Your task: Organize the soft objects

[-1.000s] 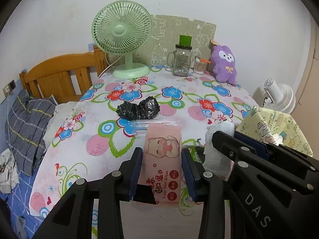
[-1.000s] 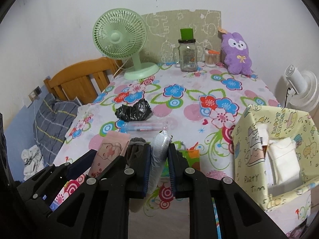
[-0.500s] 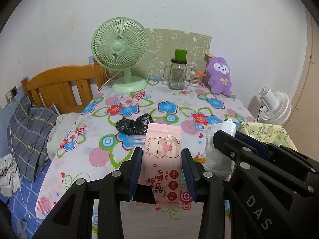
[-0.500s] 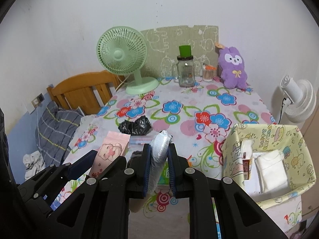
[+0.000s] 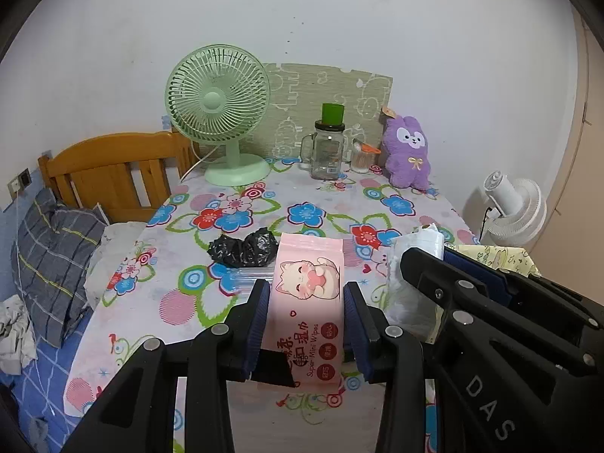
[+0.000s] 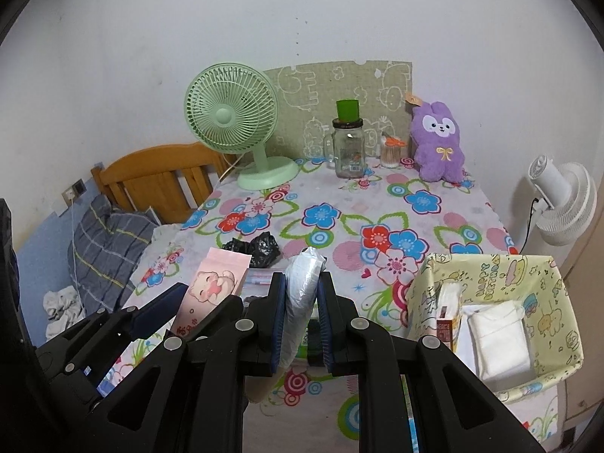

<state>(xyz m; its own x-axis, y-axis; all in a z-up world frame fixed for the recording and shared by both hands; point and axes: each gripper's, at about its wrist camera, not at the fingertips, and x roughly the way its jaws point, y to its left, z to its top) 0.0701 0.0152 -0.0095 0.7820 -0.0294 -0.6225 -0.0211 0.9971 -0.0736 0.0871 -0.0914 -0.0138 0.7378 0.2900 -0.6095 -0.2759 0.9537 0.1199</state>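
I hold both packs lifted over the flowered table (image 6: 445, 188): my left gripper (image 5: 305, 317) pinches the pink wipes pack (image 5: 307, 302) by its long edges, length pointing away from me; my right gripper (image 6: 300, 317) squeezes a white tissue pack (image 6: 302, 283) upright. Next, I judge, carry each over the yellow box (image 6: 490, 275) and release low. Beyond lies a black bag (image 5: 241, 247).

A green fan (image 5: 219, 113) stands at the back of the flowery table (image 5: 302, 211), near a glass jar (image 5: 327, 151). A wooden bed (image 5: 109, 170) is beside the table, and a white fan (image 6: 562, 204) is on the other side.
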